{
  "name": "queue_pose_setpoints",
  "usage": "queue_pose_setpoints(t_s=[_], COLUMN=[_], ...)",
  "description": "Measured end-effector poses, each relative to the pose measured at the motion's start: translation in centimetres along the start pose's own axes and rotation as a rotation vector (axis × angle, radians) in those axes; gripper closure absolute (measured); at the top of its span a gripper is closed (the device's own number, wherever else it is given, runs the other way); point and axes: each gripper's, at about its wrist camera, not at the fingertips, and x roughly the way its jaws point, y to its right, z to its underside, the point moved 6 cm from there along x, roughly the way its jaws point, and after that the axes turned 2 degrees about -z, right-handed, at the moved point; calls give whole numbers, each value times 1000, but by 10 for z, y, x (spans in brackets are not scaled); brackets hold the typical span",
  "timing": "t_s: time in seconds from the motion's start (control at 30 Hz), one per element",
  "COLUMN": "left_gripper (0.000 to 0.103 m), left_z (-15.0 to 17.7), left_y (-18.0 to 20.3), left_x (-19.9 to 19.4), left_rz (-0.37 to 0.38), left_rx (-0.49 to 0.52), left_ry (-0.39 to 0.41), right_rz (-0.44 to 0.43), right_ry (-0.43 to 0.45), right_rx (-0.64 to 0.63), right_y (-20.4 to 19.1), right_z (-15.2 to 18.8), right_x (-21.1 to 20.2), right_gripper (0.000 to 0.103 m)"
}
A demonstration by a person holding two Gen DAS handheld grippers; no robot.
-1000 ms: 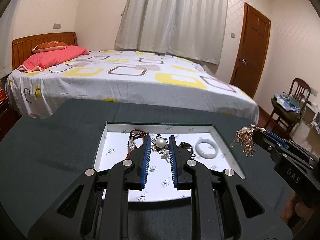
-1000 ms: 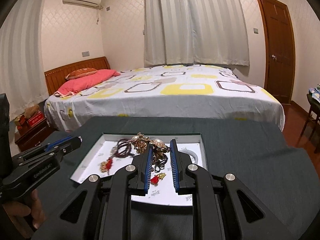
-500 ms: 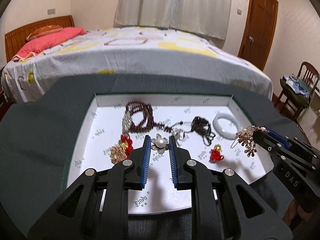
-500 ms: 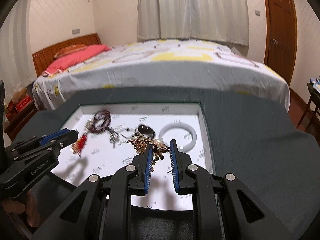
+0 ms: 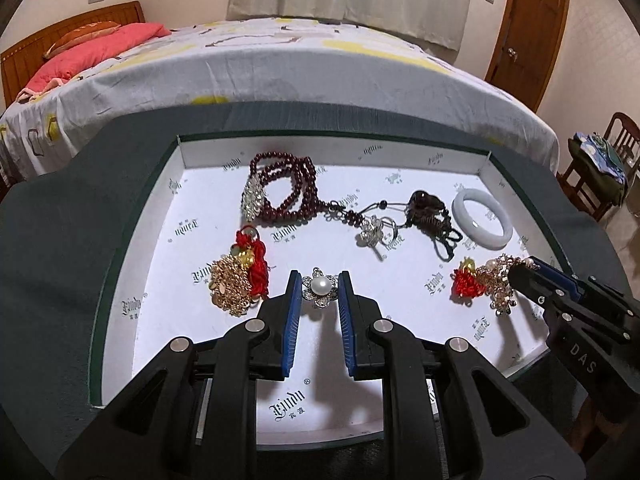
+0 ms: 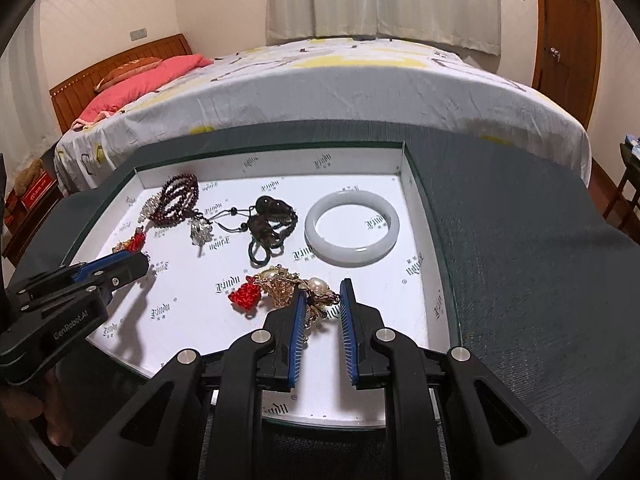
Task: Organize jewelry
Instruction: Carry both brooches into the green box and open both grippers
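A white tray (image 5: 156,264) on a dark green table holds the jewelry. My left gripper (image 5: 319,286) is shut on a pearl flower brooch (image 5: 320,288), low over the tray's front. My right gripper (image 6: 323,294) is shut on a gold pearl brooch (image 6: 316,286) with chains, low over the tray's right front; it also shows in the left wrist view (image 5: 516,270). In the tray lie dark red beads (image 5: 288,188), a gold and red charm (image 5: 240,276), a small red knot charm (image 6: 246,294), a silver ring piece (image 5: 374,232), a black cord pendant (image 6: 268,220) and a white bangle (image 6: 352,232).
The dark green table (image 6: 520,240) surrounds the tray. A bed (image 5: 280,64) with a patterned sheet stands right behind it. A wooden door (image 5: 524,28) and a chair (image 5: 600,168) are at the right.
Both grippers have come down and forward over the tray, each still holding its brooch. The tray now fills both views.
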Motion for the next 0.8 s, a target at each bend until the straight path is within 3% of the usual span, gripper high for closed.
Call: queue_pose_setpoints(t_s=[0.8], left_gripper=[85], left_z=[3], left_y=[-1], left_x=[9], left_rz=[-3], left_rx=[5], left_ry=[-27], right_rz=[-6], right_ry=[-11], right_rx=[11], right_y=[2], right_z=[-1], right_x=[4], right_gripper=[84])
